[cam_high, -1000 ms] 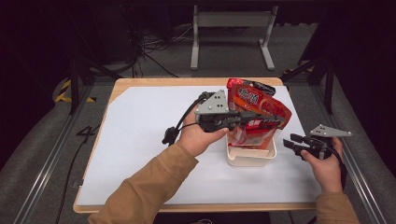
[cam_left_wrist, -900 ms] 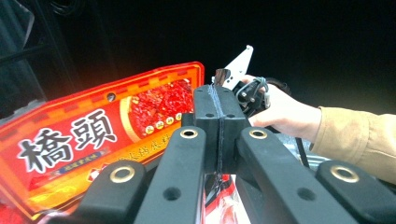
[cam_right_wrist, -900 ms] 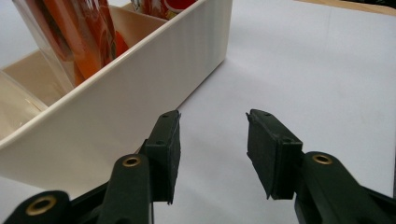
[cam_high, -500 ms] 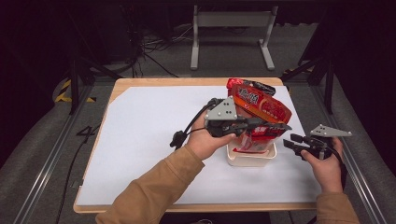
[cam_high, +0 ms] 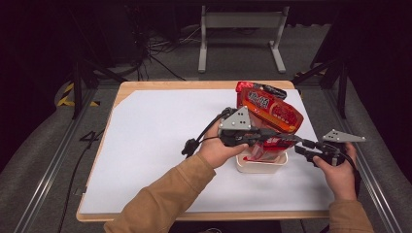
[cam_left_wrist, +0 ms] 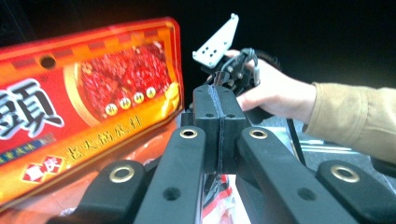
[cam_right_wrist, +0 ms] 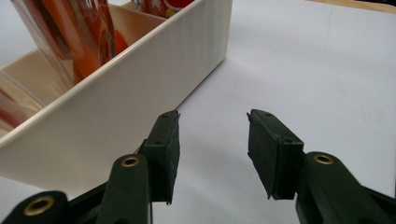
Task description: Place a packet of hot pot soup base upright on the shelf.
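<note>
Step in hand judged as seating a red packet [cam_high: 269, 109] into the white box [cam_high: 262, 165], right of centre in the high view, on the white sheet [cam_high: 160, 141] covering the table. Packet found tilted, top leaning toward the upper right of the frame, lower end down inside the box, not yet settled. Left gripper [cam_high: 290, 139] laid level across the packet's lower part, pads pressed tight together at the centre of the left gripper view [cam_left_wrist: 219, 126]. Judged clenched on a thin film edge of the packet [cam_left_wrist: 88, 102], the pinched film itself barely discernible at the seam. Right gripper [cam_high: 300, 146] low at the right side of the box, jaws parted with nothing between them [cam_right_wrist: 212, 149], box wall [cam_right_wrist: 116, 107] just beside one pad, toward the left of the right gripper view. Recommended: lower slowly and straight, keeping the packet off the clear pouches [cam_right_wrist: 70, 37] already standing in the box. Hold the clamp until contact of the lower edge with the box floor. Steady the near wall with the parted gripper against any sliding or tipping, a likely fault with a light container under a tall load. Release only with the packet leaning securely against a wall. Withdraw upward, not sideways, to avoid dragging the film back out.
</note>
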